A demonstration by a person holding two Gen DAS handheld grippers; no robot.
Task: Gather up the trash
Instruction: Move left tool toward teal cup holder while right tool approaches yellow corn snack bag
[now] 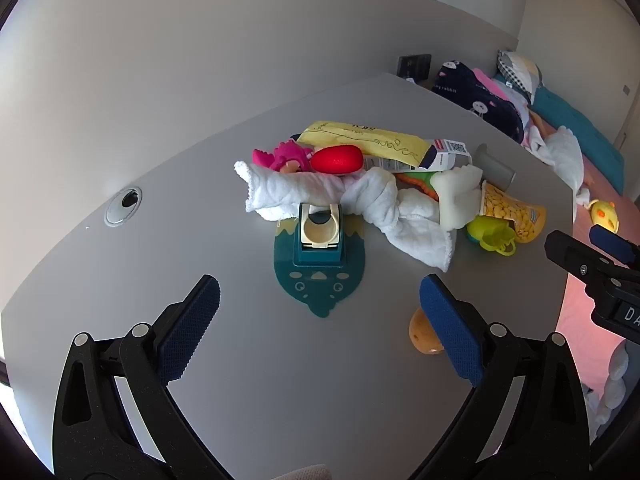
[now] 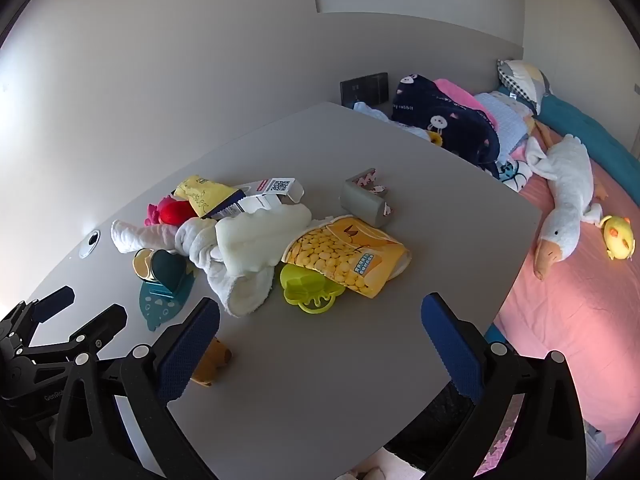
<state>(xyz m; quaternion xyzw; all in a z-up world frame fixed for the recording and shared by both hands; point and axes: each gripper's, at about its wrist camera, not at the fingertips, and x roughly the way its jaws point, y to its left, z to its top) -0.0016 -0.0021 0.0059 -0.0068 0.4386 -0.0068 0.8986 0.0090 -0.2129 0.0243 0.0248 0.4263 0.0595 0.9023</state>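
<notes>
A heap of clutter lies on the grey table (image 1: pixel 280 380). In it are a yellow snack bag printed with corn (image 2: pixel 352 260), a yellow tissue pack (image 1: pixel 360 138), a torn white carton with a QR code (image 2: pixel 268 192), a grey box (image 2: pixel 366 200) and a knotted white cloth (image 1: pixel 360 196). My left gripper (image 1: pixel 320 320) hovers open above the near table, just short of a teal fish-shaped stand (image 1: pixel 320 256). My right gripper (image 2: pixel 320 344) is open over bare table, short of a green plastic toy (image 2: pixel 308 288). Nothing sits between either pair of fingers.
A red toy (image 1: pixel 338 159), a pink toy (image 1: pixel 286 155) and a small brown object (image 2: pixel 212 364) also lie on the table. A cable hole (image 1: pixel 124 205) is at the left. A bed with a pink sheet (image 2: pixel 568 320), a plush goose (image 2: pixel 564 208) and blankets borders the right edge.
</notes>
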